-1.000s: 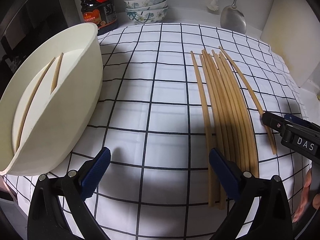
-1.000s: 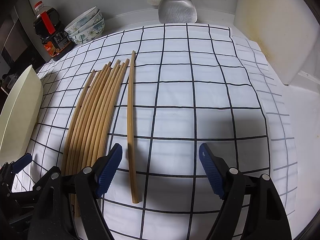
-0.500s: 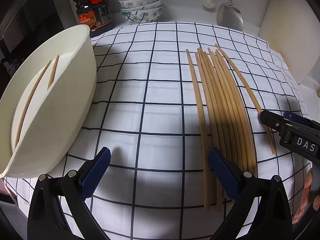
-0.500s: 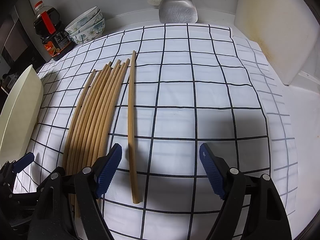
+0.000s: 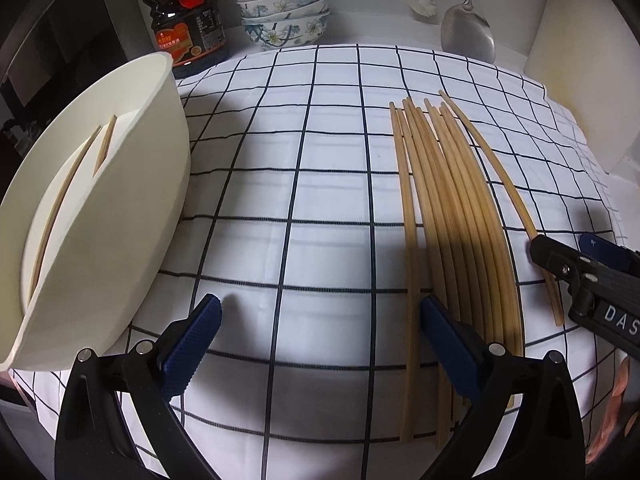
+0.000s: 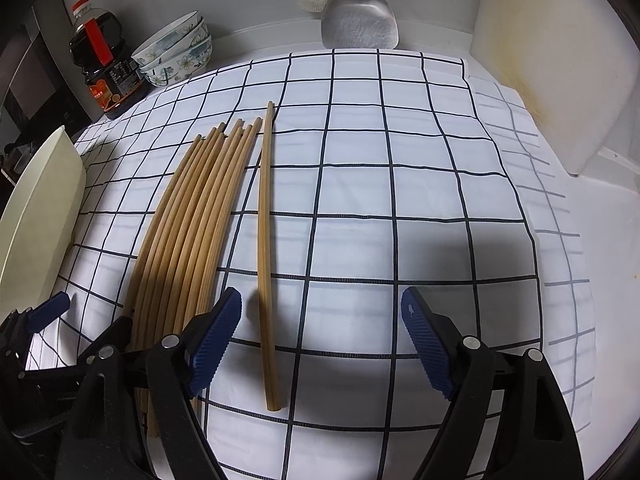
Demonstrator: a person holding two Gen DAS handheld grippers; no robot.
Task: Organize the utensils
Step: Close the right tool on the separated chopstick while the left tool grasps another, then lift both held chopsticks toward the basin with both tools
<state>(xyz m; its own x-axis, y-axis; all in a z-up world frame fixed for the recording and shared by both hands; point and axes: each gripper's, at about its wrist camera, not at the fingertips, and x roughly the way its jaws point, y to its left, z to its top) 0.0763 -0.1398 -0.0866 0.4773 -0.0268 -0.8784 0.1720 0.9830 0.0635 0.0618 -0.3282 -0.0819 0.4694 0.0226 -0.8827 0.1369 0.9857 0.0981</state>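
Observation:
A bundle of several wooden chopsticks [image 5: 452, 208] [image 6: 192, 216] lies on the checked cloth [image 5: 304, 184]. One single chopstick [image 6: 265, 240] [image 5: 496, 172] lies apart, to its right. A white tub [image 5: 120, 208] [image 6: 36, 216] at the left holds two chopsticks [image 5: 76, 172]. My left gripper [image 5: 320, 308] [image 6: 48, 312] hovers open over bare cloth, its right finger above the bundle's near ends. My right gripper [image 6: 320, 300] [image 5: 580, 276] is open and its jaws are opening. The single chopstick lies on the cloth just inside its left finger, untouched.
At the back stand a dark sauce bottle [image 5: 186, 12], stacked flowered bowls [image 5: 286, 16], a metal spatula [image 5: 466, 36] and a brush [image 5: 422, 0]. A white board [image 6: 560, 60] leans at the right. Fingers of a hand [image 5: 616, 408] show at the lower right.
The right gripper's jaws stand slightly wider than before. The left view has barely shifted, and the chopsticks and tub lie where they were.

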